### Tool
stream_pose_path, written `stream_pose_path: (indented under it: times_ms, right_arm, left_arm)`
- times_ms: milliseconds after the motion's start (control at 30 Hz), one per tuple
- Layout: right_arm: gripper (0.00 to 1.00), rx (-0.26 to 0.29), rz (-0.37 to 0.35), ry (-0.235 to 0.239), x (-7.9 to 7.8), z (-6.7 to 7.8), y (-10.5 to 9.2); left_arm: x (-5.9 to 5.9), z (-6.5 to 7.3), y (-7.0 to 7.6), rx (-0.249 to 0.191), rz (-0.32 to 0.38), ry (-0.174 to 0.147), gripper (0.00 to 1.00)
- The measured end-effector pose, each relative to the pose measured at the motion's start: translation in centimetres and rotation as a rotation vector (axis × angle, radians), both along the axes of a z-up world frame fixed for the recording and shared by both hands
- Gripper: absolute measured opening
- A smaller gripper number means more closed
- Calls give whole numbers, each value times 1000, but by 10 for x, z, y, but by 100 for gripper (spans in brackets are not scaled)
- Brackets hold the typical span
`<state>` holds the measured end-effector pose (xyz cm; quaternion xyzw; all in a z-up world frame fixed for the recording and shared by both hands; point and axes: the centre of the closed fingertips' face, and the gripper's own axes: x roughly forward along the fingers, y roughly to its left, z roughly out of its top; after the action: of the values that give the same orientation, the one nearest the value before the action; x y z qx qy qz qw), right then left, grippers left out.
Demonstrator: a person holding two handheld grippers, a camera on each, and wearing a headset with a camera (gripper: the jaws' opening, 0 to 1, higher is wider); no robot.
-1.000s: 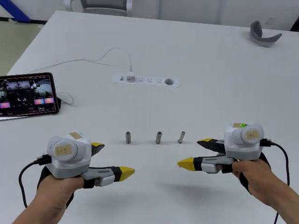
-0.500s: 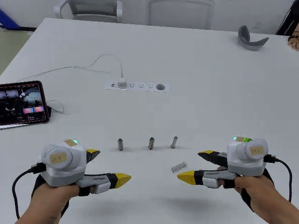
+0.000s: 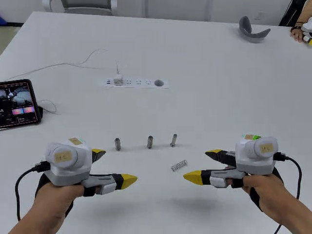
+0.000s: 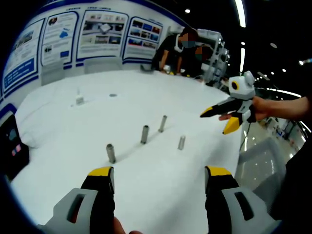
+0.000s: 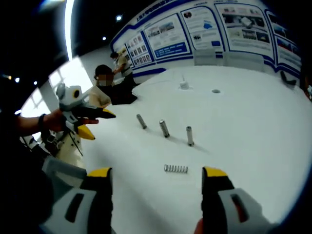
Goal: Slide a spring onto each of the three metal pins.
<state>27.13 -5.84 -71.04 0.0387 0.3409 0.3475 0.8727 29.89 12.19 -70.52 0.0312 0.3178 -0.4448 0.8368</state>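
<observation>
Three pins [image 3: 150, 142] on white table [image 3: 219, 87]; wall posters [image 4: 97, 33].

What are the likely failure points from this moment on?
The spring lies flat and loose on the table, apart from the open right gripper; being small and round, it may roll or slip from the jaws on pickup. The three pins stand upright close together in a row, so a gripper bringing the spring in might knock one over.

White table [image 3: 219, 97], grey chair [image 3: 83, 5] behind, poster-covered wall [image 4: 97, 34], strip ceiling lights [image 4: 240, 12]
</observation>
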Motion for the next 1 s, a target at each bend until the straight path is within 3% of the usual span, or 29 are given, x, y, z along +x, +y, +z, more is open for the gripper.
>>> stream_pose_path:
  times_ms: [467,1000]
  right_arm:
    - [77,12,-32,1,-8,1,-8]
    - [78,13,-54,6,-20,4,-17]
  left_arm:
    - [-1,0,-29,-5,-62,0,76]
    - [-3,-12,-63,29,-147,6,74]
